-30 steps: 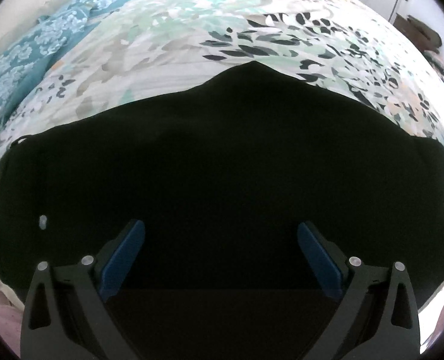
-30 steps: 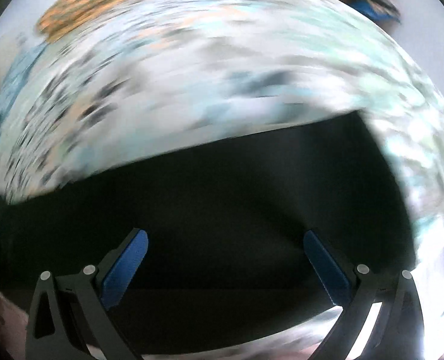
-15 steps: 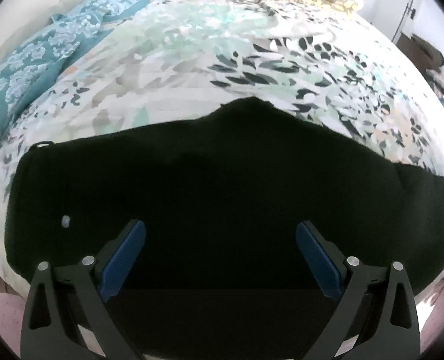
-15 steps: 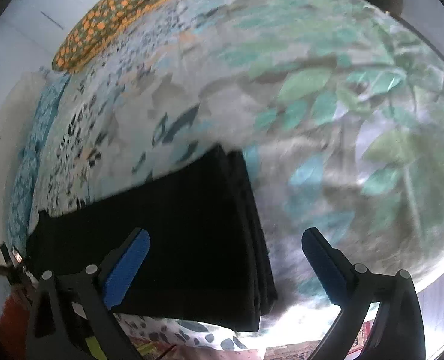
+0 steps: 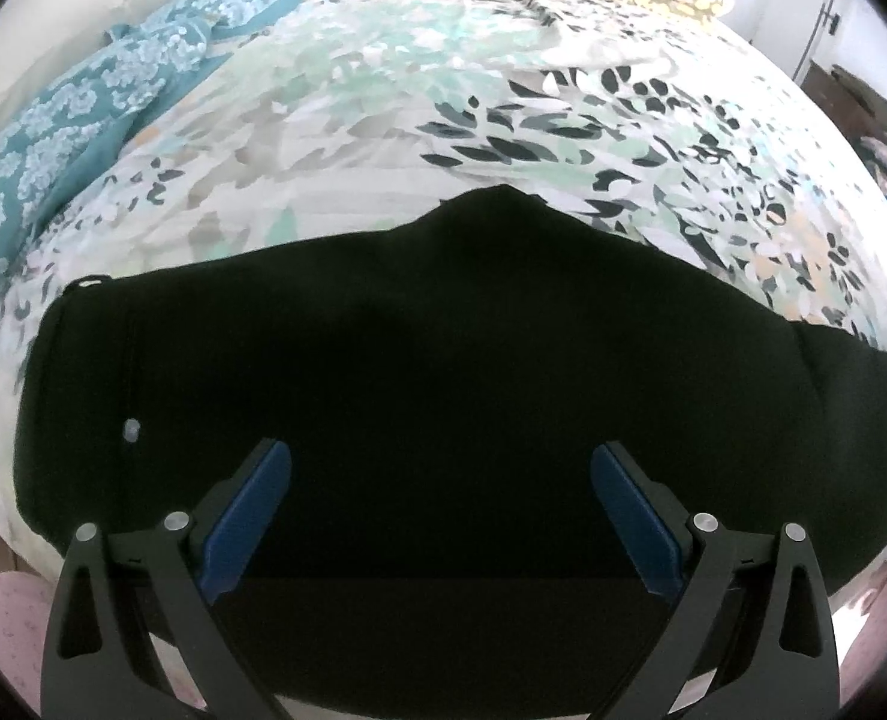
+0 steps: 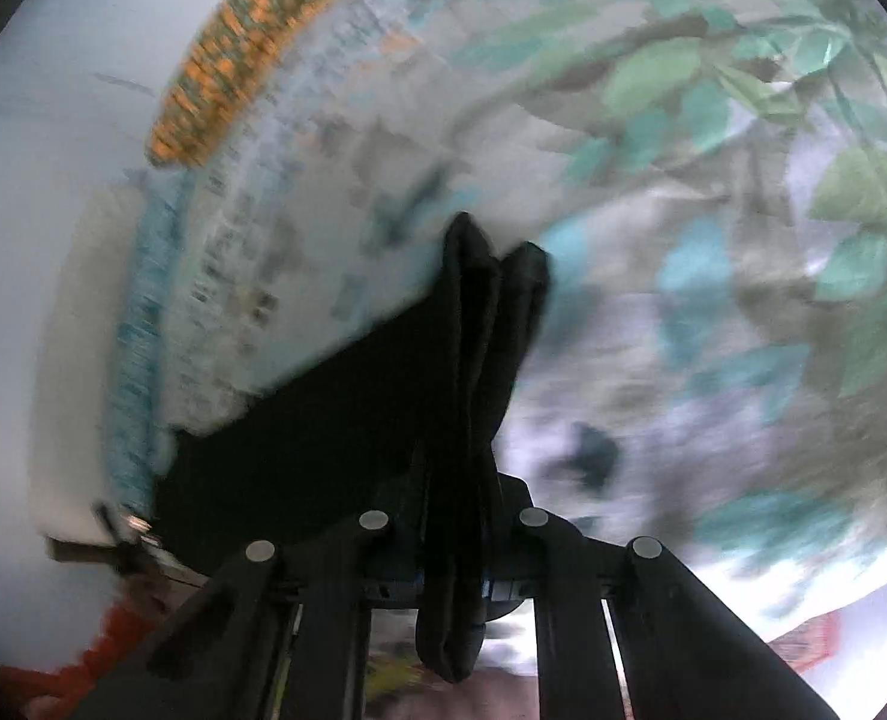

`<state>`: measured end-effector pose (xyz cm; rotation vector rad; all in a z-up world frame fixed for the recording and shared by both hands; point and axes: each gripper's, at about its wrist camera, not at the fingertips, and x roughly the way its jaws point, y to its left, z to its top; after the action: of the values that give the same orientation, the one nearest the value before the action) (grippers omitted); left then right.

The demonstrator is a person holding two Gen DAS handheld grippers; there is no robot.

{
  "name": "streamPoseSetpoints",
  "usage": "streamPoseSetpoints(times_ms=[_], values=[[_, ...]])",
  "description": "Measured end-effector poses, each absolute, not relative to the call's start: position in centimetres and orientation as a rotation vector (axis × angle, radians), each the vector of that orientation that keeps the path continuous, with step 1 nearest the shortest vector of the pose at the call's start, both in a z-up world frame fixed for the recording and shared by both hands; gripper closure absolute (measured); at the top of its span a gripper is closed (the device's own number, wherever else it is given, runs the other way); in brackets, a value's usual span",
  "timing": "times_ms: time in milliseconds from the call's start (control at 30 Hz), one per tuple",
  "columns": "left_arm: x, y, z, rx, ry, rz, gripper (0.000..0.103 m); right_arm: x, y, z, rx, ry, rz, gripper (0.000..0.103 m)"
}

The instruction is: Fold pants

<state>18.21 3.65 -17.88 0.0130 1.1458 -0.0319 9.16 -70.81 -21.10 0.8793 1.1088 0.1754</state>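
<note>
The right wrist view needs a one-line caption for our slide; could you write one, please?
Right gripper, jaws just closed, pinches the layered end of the black pants above the leaf-print bedspread.

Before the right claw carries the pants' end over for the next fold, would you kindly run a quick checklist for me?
1. Right claw shut on the black pants: ok, its jaws have just been closing and the bunched leg ends sit pinched between them.
2. All layers caught: cannot tell, the stack is dark and blurred.
3. Left claw free: ok, open above the pants, nothing between its pads.
4. Pants lying flat on the floral bedspread: ok.
5. Landing area free of the teal cloth: ok, it lies apart by the wall.
</note>
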Motion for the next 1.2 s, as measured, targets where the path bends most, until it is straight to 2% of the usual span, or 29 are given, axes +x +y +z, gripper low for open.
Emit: streamPoseSetpoints(times_ms=[167, 333, 667, 833, 900, 967, 1000, 1100, 1200], values=[[18.3, 5.1, -17.7, -0.045, 1.129, -0.016, 0.002, 9.4, -65.2, -16.8, 1.033, 0.913, 0.405, 0.091], [17.9, 7.1, -18.4, -0.106, 1.116, 0.004, 0.002, 11.9, -54.1, -16.0, 1.160, 0.844, 0.642, 0.091], [16.9, 12.1, -18.3, -0.263, 1.075, 0.023, 0.002, 17.6, -29.8, -20.3, 1.197, 1.007, 0.866, 0.091], [16.9, 13.9, -18.7, -0.376, 1.082, 0.025, 0.002, 18.6, -20.8, -21.4, 1.022, 1.117, 0.856, 0.089], [17.1, 14.3, -18.9, -0.408, 1.088, 0.023, 0.002, 18.6, -17.7, -21.9, 0.858, 1.145, 0.801, 0.079], [17.1, 14.1, -18.7, -0.406, 1.086, 0.018, 0.002, 18.9, -16.2, -22.4, 0.770, 1.187, 0.774, 0.029], [17.0, 14.1, -18.6, -0.403, 1.083, 0.014, 0.002, 19.0, -16.1, -22.3, 0.764, 1.195, 0.775, 0.023], [16.4, 14.0, -17.8, -0.410, 1.069, -0.012, 0.002, 18.3, -18.5, -19.5, 0.763, 1.120, 0.802, 0.021], [15.7, 13.2, -16.7, -0.439, 1.048, -0.087, 0.002, 17.2, -23.0, -16.6, 0.633, 1.024, 0.707, 0.012]])
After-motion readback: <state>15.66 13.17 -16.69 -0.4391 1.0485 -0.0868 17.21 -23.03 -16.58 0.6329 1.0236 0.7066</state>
